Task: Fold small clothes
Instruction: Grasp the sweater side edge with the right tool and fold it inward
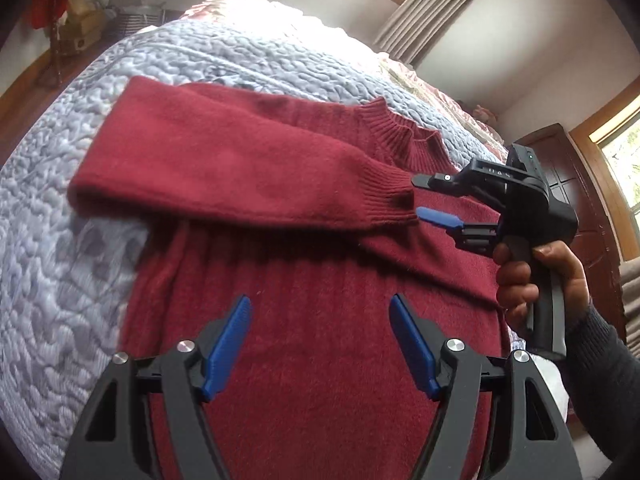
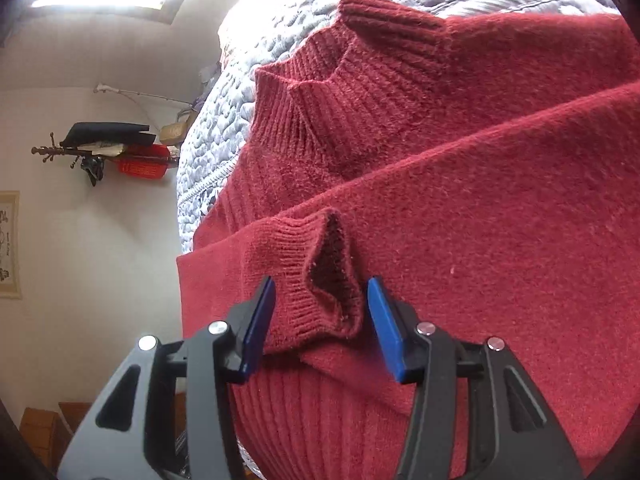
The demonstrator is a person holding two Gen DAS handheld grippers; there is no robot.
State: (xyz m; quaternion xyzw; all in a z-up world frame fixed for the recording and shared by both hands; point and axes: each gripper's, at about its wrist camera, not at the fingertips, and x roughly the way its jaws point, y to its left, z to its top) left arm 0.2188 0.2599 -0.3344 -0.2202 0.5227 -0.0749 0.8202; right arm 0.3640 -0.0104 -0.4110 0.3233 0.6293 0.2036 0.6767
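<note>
A dark red knit sweater (image 1: 304,320) lies flat on a blue-grey quilted bedspread (image 1: 60,260). Its ribbed collar (image 1: 404,132) points to the far right. One sleeve (image 1: 224,172) is folded across the chest. My right gripper (image 1: 416,196), held by a hand (image 1: 520,276), is at that sleeve's ribbed cuff (image 1: 394,196). In the right wrist view the cuff (image 2: 304,280) sits between the blue pads (image 2: 382,312) of my right gripper (image 2: 320,282); the jaws stand apart and the cuff is not squeezed. My left gripper (image 1: 320,312) hovers open over the sweater's lower body, holding nothing.
The bed edge curves away at left, with wooden floor, a basket (image 1: 140,20) and boxes beyond it. Curtains (image 1: 432,12) and a dark wooden cabinet (image 1: 568,184) stand at right. A coat rack (image 2: 104,148) with dark and red items shows against the wall.
</note>
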